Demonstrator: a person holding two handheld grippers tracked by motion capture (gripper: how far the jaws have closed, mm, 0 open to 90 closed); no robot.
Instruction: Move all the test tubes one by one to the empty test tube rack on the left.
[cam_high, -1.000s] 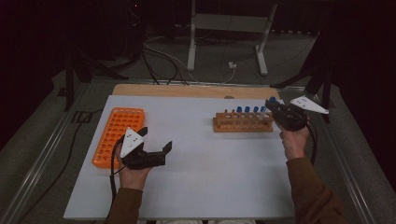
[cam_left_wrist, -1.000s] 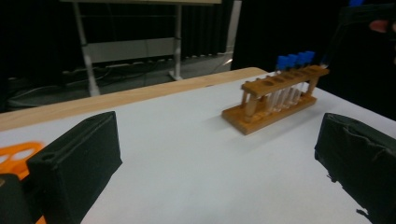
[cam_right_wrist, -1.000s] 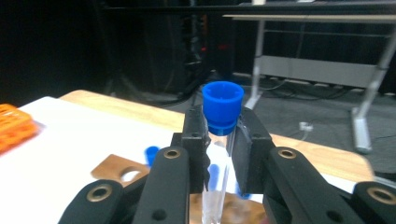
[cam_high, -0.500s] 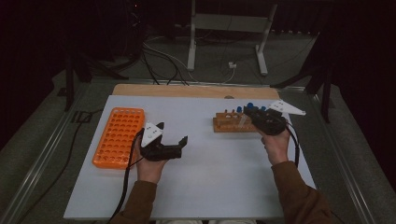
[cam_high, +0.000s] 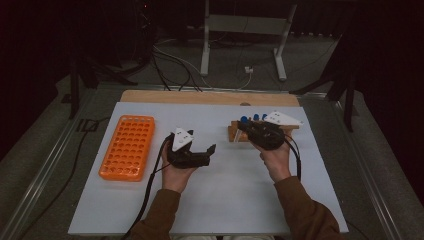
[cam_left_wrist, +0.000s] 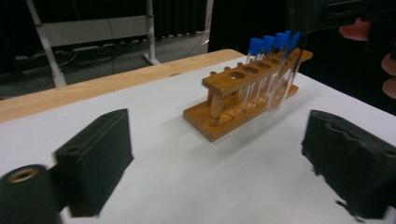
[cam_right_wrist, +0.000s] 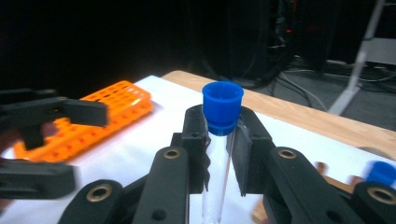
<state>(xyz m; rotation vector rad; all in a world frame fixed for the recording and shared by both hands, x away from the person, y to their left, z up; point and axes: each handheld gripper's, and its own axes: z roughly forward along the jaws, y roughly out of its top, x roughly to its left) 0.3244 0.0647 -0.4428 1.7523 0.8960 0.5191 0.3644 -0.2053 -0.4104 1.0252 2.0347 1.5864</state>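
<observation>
Behind right gripper (cam_high: 243, 131), wooden rack (cam_high: 235, 134) half hidden

We see a table (cam_high: 220, 200) covered by a white sheet, with a strip of bare wooden top (cam_high: 200, 97) showing along its far edge. An orange tube rack (cam_high: 127, 147) full of empty holes lies flat on the sheet at the left, its long side running away from us. A wooden test-tube rack (cam_left_wrist: 243, 93) stands on the sheet at the far right, well apart from the orange one, holding clear tubes with blue caps (cam_left_wrist: 268, 43); several of its holes toward the near end are empty.
</observation>
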